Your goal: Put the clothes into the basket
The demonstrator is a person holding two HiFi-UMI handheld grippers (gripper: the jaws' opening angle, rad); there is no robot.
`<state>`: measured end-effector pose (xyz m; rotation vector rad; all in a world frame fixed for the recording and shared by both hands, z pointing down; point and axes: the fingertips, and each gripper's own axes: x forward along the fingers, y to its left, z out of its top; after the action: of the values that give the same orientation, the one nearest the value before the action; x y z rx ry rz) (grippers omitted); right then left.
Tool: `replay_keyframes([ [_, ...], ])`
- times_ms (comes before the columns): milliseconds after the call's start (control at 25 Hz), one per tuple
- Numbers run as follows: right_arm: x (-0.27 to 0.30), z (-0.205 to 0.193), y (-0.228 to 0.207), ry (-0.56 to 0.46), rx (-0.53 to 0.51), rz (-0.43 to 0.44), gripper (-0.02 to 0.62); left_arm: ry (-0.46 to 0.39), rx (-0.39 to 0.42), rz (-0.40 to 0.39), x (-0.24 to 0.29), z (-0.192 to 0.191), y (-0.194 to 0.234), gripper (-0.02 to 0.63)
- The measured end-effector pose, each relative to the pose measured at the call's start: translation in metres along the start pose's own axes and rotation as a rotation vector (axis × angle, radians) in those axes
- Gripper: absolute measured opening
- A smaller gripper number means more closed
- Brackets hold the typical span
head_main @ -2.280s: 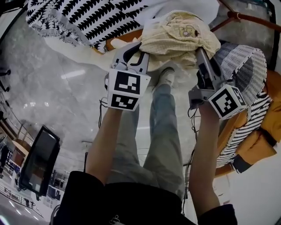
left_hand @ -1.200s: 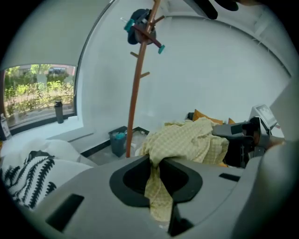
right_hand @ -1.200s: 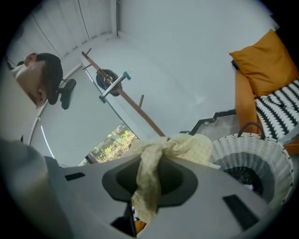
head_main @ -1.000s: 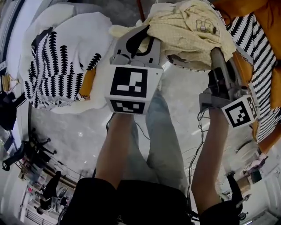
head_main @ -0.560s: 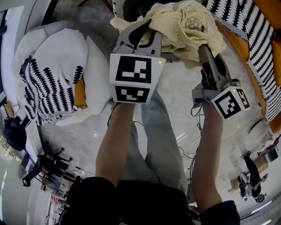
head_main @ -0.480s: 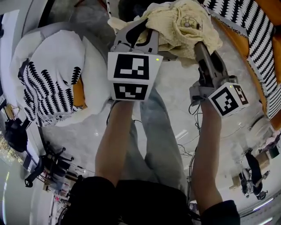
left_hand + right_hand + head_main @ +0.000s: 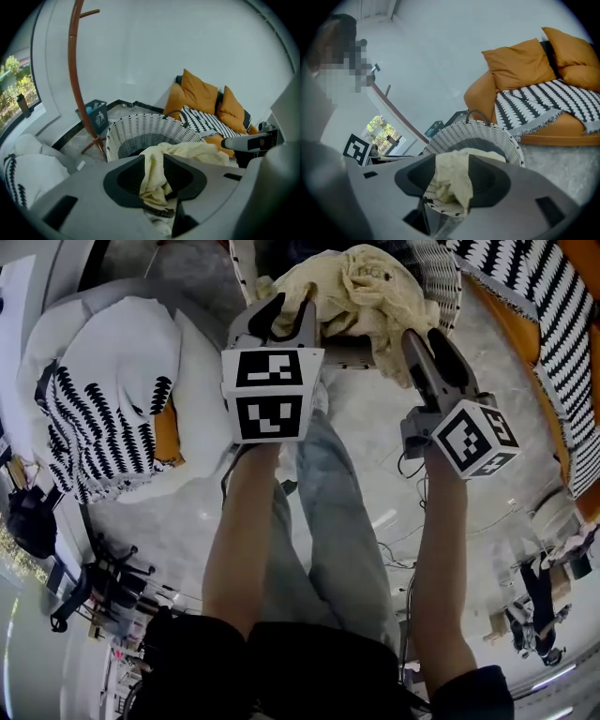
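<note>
A pale yellow garment (image 7: 367, 285) lies bunched over the rim of the white wicker basket (image 7: 437, 276). My left gripper (image 7: 286, 310) is at its left end and my right gripper (image 7: 424, 338) at its right end. Both pairs of jaws have just been opening. In the left gripper view a strip of the garment (image 7: 187, 152) still hangs loosely in the gap of the left gripper (image 7: 152, 161), above the basket (image 7: 140, 129). In the right gripper view a fold of the garment (image 7: 450, 180) sits between the parted jaws of the right gripper (image 7: 452, 164), over the basket (image 7: 483, 133).
An orange sofa with a black-and-white striped blanket (image 7: 543, 108) stands just behind the basket. A brown wooden coat stand (image 7: 75, 70) and a small dark bin (image 7: 96, 117) are to the basket's left. A white cushion with black leaf print (image 7: 112, 399) lies left of my legs (image 7: 328, 521).
Both grippers have sunk toward the basket with the yellow garment, which now rests on the rim. Both pairs of jaws stand wider than before.
</note>
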<state>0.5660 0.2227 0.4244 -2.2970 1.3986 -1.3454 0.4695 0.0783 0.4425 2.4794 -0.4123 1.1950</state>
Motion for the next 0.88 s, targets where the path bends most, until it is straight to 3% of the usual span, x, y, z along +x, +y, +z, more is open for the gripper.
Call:
replay_keyframes([
  [200,-0.006,-0.019,0.028,0.005,0.01,-0.006,0.199,0.004,-0.058,0.023,-0.038,-0.034,0.031,0.112],
  [320,0.002,-0.023,0.048,0.027,-0.019,0.022,0.148,-0.032,-0.121,0.058,-0.061,-0.043,0.048,0.108],
  [480,0.011,-0.024,0.057,0.028,-0.019,0.069,0.093,-0.105,-0.174,0.104,-0.08,-0.041,0.057,0.048],
  [560,0.013,-0.026,0.07,0.036,-0.03,0.116,0.033,-0.128,-0.194,0.147,-0.095,-0.044,0.067,0.038],
  [760,0.028,-0.043,0.131,0.093,-0.086,0.26,0.023,-0.196,-0.23,0.266,-0.148,-0.061,0.111,0.017],
  [880,0.036,-0.063,0.174,0.132,-0.147,0.322,0.021,-0.253,-0.307,0.292,-0.183,-0.081,0.136,0.009],
])
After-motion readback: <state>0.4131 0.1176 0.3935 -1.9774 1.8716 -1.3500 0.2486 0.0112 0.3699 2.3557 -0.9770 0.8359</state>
